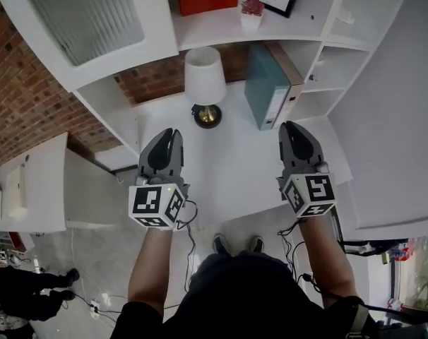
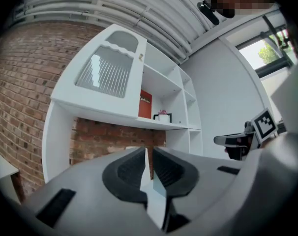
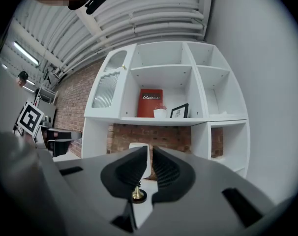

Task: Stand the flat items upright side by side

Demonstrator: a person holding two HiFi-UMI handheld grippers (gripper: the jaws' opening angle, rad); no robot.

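Both grippers are empty, jaws nearly together: left gripper (image 1: 173, 131), right gripper (image 1: 290, 126). Two binders (image 1: 269, 83) stand side by side just ahead of the right one, spines facing it; the left gripper sits farther away, beyond the lamp (image 1: 204, 76).

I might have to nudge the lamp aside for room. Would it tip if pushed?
Probably top-heavy: the lamp has a wide shade over a small brass base, so a push at the shade may tip it. Pushed low, it would likely slide on the smooth white shelf.
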